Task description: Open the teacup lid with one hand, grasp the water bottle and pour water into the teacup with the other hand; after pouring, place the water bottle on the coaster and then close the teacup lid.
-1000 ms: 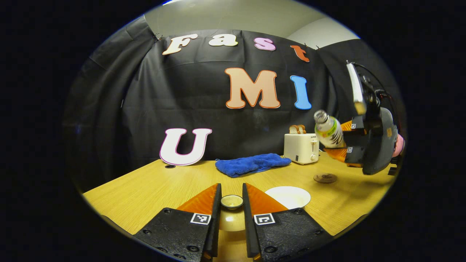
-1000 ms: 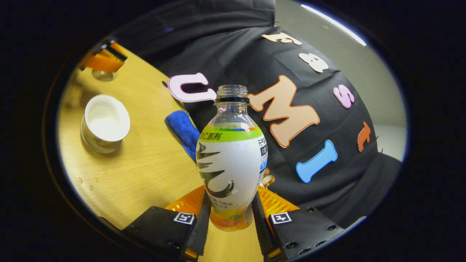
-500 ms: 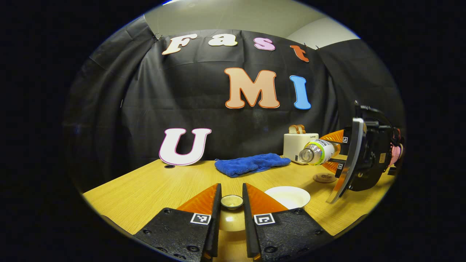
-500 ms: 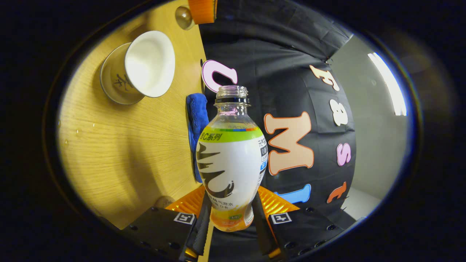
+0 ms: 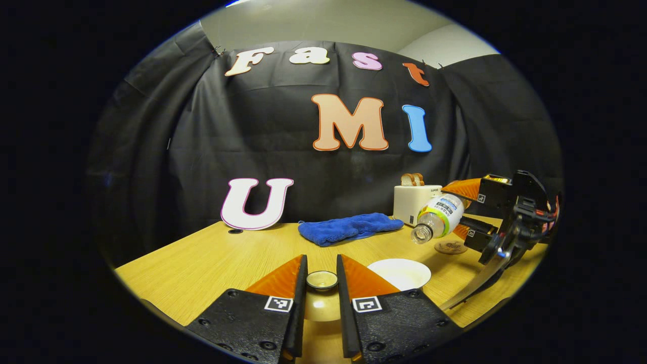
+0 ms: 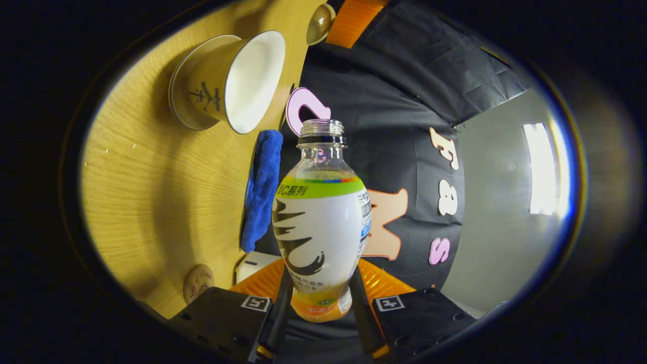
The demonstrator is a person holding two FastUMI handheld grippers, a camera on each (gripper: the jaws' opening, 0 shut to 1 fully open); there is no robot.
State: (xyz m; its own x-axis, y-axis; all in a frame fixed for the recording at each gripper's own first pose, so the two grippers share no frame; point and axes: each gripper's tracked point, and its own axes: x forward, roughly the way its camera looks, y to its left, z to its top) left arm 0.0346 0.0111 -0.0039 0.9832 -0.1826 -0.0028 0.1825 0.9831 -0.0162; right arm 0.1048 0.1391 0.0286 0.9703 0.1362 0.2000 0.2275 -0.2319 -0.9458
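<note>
My left gripper [image 5: 321,277] is shut on the teacup lid [image 5: 322,280] by its small round knob, just above the wooden table. The open white teacup [image 5: 399,273] stands right of it; in the right gripper view the teacup [image 6: 230,81] sits at upper left. My right gripper [image 6: 319,298] is shut on the uncapped water bottle [image 6: 321,222] with a white and green label. In the left gripper view the water bottle [image 5: 437,217] is tilted mouth-down toward the cup, above and to its right, held by the right gripper [image 5: 467,222]. No water stream is visible.
A round brown coaster [image 5: 451,247] lies on the table behind the cup, coaster [image 6: 198,282] also low left in the right gripper view. A blue cloth [image 5: 350,227] and a white toaster [image 5: 415,202] with bread stand at the back. A few water drops lie on the table [image 6: 131,182].
The right gripper has rolled further and come lower, tipping the bottle from upright-leaning to mouth-down near the cup. The left gripper and the lid have not moved.
</note>
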